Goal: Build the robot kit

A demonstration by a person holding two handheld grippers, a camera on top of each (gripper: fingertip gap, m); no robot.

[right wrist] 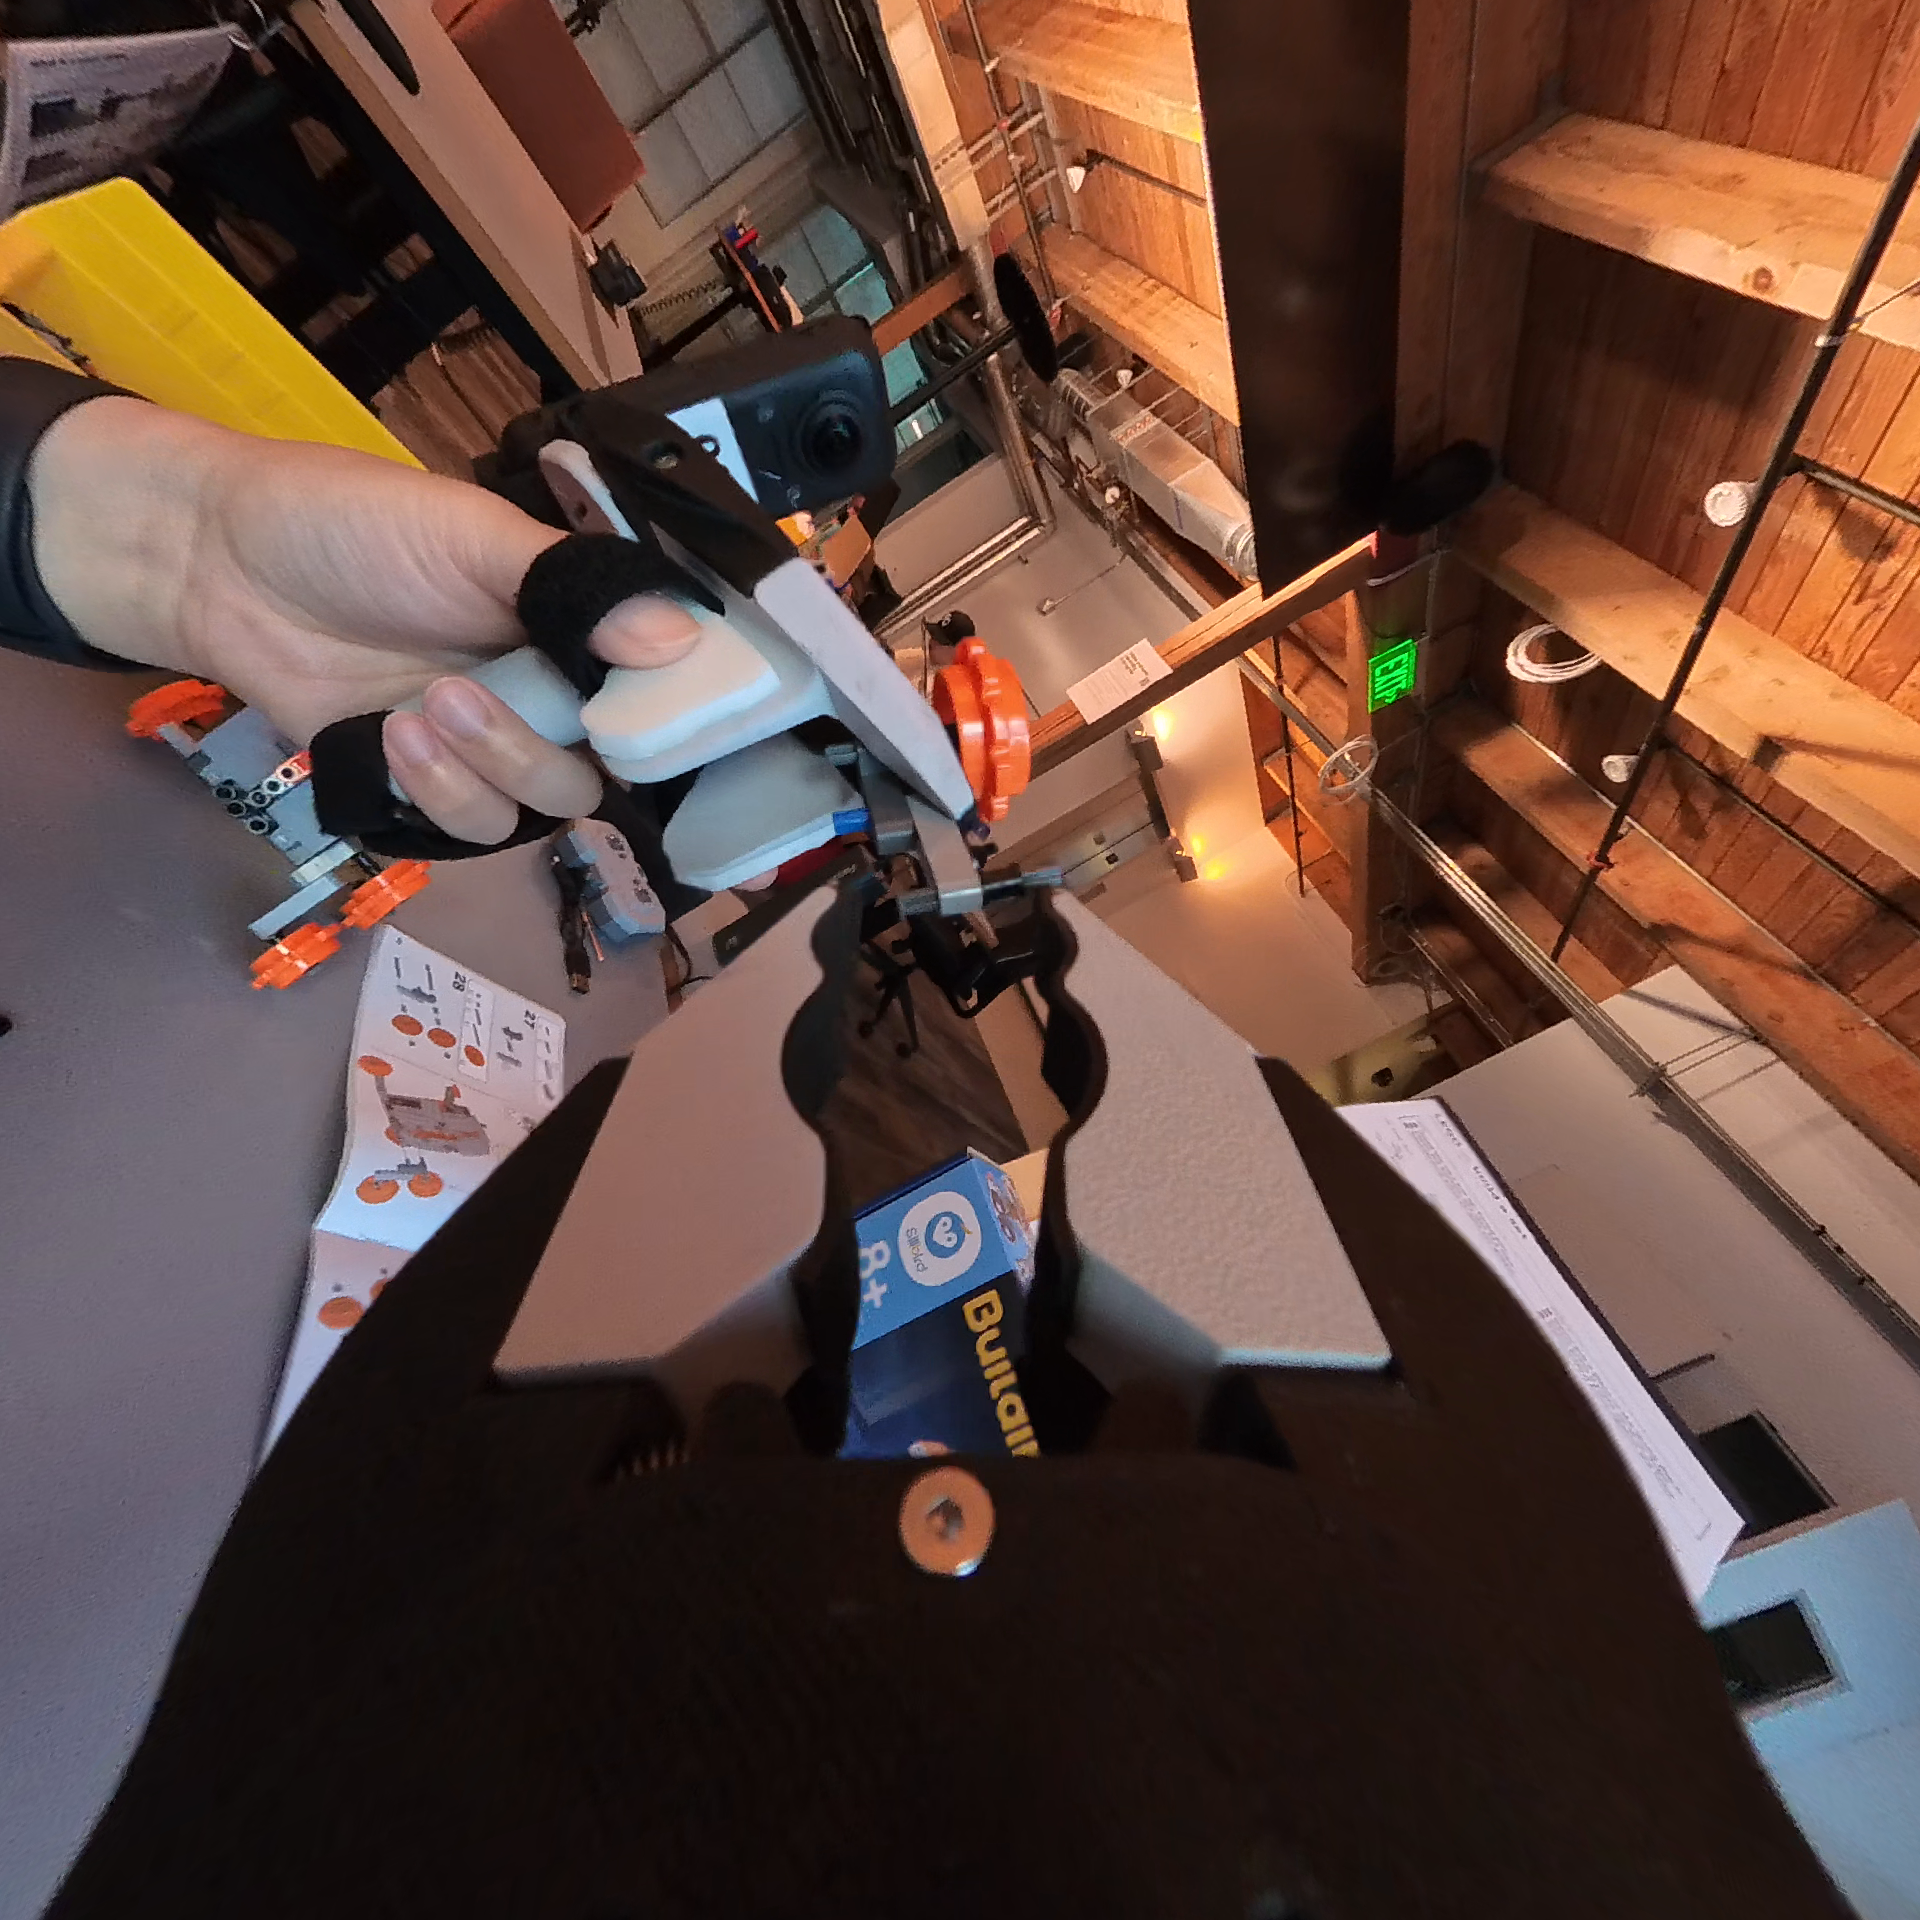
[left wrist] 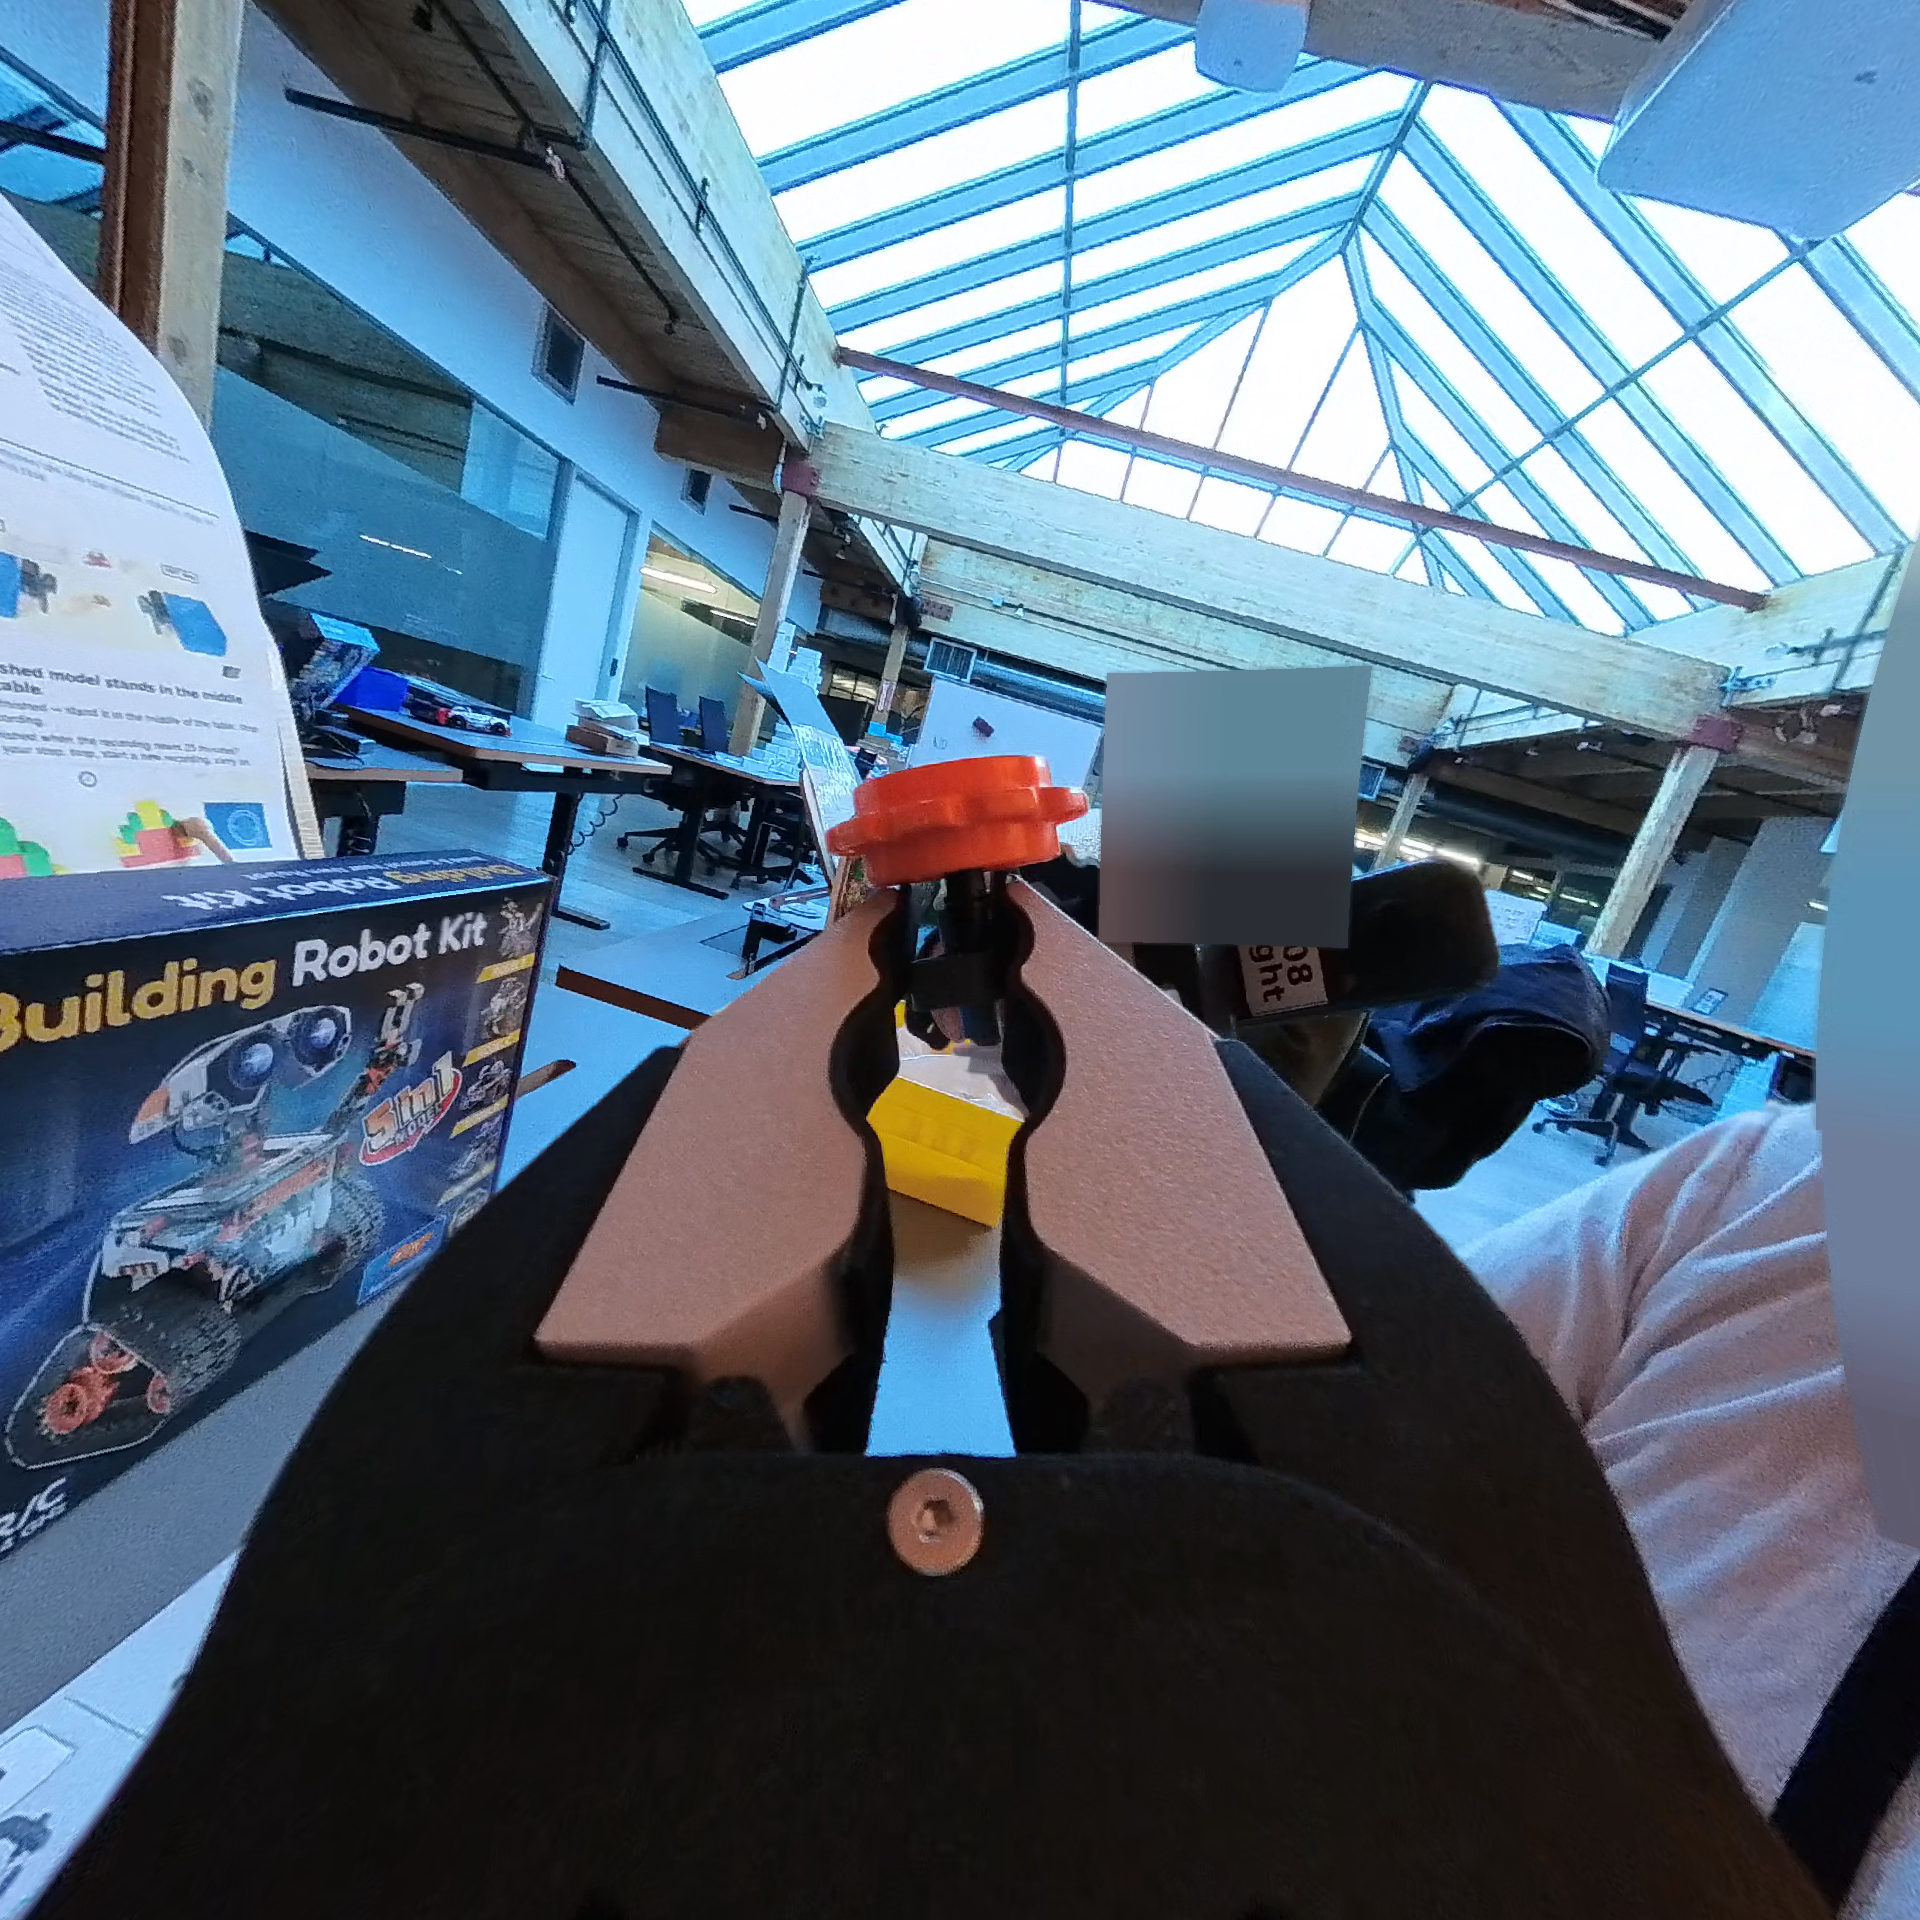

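Orange wheel (left wrist: 956, 819) atop upright black axle (left wrist: 975, 935)

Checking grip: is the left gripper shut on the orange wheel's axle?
Shut. The left gripper clamps the black axle just below the orange wheel, fingertips pressed against it.

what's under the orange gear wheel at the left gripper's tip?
Under the orange gear wheel a black axle runs down between the left gripper jaws, shut on it. Lower in the gap sits a yellow bin. The axle's lower end is covered.
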